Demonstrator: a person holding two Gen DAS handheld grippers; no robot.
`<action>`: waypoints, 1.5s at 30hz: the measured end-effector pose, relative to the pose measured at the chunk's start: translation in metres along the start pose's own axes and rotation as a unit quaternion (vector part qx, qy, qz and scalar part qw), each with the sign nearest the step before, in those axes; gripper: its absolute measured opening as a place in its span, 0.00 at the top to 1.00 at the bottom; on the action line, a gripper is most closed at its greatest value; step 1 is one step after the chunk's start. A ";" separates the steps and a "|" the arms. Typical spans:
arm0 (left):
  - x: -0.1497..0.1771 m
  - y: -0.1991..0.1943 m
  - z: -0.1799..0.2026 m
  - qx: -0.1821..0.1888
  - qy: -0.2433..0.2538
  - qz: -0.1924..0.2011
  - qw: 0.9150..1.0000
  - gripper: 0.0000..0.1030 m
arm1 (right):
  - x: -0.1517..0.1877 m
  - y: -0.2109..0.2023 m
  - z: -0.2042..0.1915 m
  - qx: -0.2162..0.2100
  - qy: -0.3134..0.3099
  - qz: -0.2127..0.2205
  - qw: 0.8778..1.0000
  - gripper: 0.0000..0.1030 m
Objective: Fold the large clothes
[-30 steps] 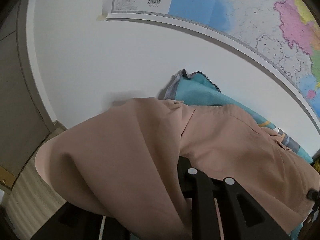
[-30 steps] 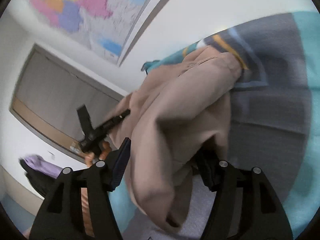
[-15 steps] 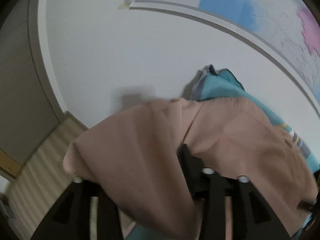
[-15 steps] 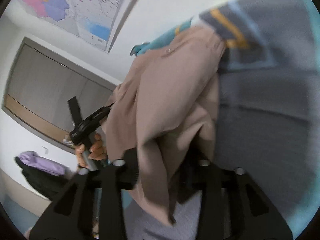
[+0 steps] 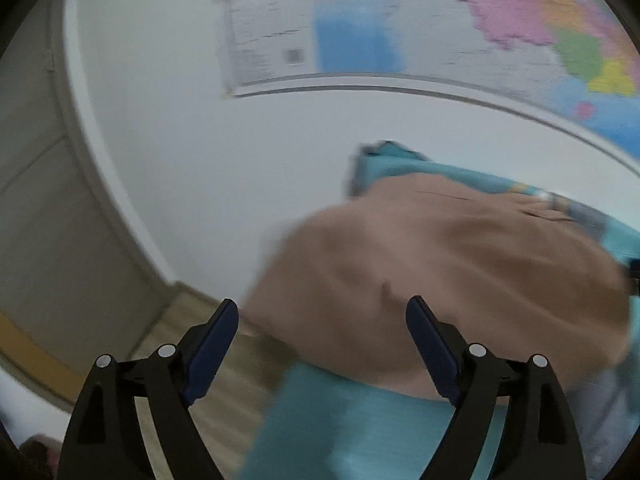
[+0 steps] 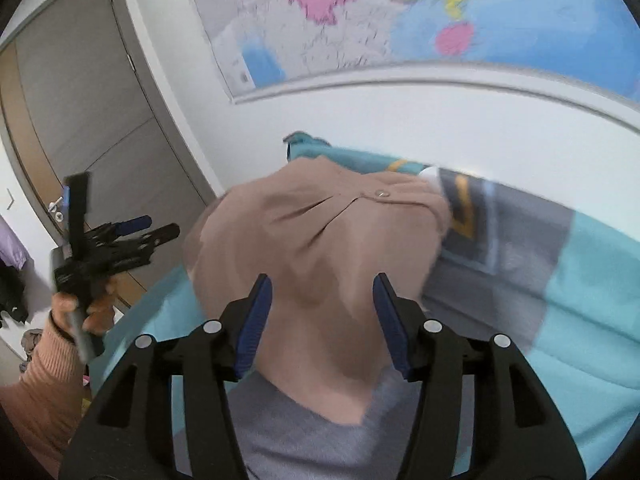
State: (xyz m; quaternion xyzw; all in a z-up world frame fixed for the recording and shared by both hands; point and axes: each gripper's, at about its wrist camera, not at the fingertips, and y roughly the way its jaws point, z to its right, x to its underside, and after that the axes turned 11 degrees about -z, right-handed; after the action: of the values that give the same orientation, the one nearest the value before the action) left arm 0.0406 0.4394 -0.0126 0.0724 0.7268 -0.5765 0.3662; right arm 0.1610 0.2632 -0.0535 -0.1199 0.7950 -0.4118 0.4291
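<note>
Tan garment lies bunched on the teal bedspread, below the wall map. Left gripper and right gripper jaws are opening, released, gripping nothing.

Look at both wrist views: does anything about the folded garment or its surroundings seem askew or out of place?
The tan garment lies in a rumpled heap on the teal and grey bedcover, creases radiating from its button, and its left edge overhangs the bed's side. Both grippers, left and right, are opening, gripping nothing.
</note>
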 end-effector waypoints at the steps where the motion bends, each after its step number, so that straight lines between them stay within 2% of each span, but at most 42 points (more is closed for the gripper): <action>1: 0.000 0.003 0.008 0.014 0.004 -0.003 1.000 0.18 | -0.002 0.011 0.001 -0.006 0.003 -0.016 1.000 0.51; 3: 0.001 0.004 0.029 0.040 0.015 -0.009 0.999 0.18 | -0.002 0.032 0.005 0.007 0.019 -0.043 0.999 0.51; 5: 0.000 0.009 0.046 0.054 0.025 -0.021 0.998 0.18 | 0.004 0.047 0.013 0.002 0.035 -0.072 0.997 0.52; 7: 0.000 0.016 0.060 0.062 0.027 -0.037 0.997 0.18 | 0.009 0.045 0.014 -0.001 0.036 -0.068 0.997 0.51; 10: 0.001 0.019 0.072 0.047 0.031 -0.041 0.998 0.18 | 0.013 0.030 0.011 -0.002 0.027 -0.060 0.998 0.50; 14: 0.005 0.006 0.077 0.048 0.026 -0.032 0.998 0.17 | 0.026 0.005 -0.001 -0.003 -0.002 -0.034 0.999 0.47; 17: 0.012 -0.006 0.085 0.023 0.033 -0.008 0.999 0.06 | 0.036 -0.004 -0.014 0.018 -0.032 -0.025 0.999 0.46; 20: 0.019 -0.013 0.096 0.010 0.046 0.006 0.999 0.07 | 0.043 0.004 -0.020 0.028 -0.043 -0.040 0.998 0.46; 23: 0.022 -0.011 0.103 0.022 0.045 -0.003 0.999 0.07 | 0.048 0.018 -0.016 0.040 -0.036 -0.060 0.997 0.46; 26: 0.024 -0.009 0.107 0.028 0.043 -0.012 0.999 0.07 | 0.050 0.016 -0.018 0.048 -0.043 -0.058 0.996 0.46; 30: 0.028 -0.012 0.109 0.041 0.038 -0.015 0.998 0.07 | 0.046 0.003 -0.024 0.052 -0.047 -0.038 0.997 0.38; 33: 0.032 -0.018 0.110 0.035 0.028 -0.005 0.999 0.07 | 0.047 -0.009 -0.030 0.060 -0.053 -0.020 0.997 0.27; 38: 0.038 -0.032 0.108 0.041 0.002 0.001 0.999 0.07 | 0.055 -0.024 -0.042 0.071 -0.069 0.003 0.995 0.19; 40: 0.039 -0.036 0.107 0.049 -0.009 -0.006 0.999 0.07 | 0.060 -0.030 -0.044 0.075 -0.072 0.009 0.995 0.10; 42: 0.042 -0.038 0.106 0.049 -0.019 -0.012 0.999 0.07 | 0.063 -0.035 -0.046 0.076 -0.072 0.018 0.994 0.09; 45: 0.049 -0.045 0.106 0.033 -0.028 -0.001 0.999 0.07 | 0.067 -0.040 -0.047 0.076 -0.069 0.022 0.995 0.06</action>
State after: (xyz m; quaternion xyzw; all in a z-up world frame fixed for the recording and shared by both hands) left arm 0.0290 0.3146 -0.0147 0.0678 0.6968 -0.6023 0.3834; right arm 0.0771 0.2274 -0.0486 -0.0978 0.7324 -0.4521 0.4996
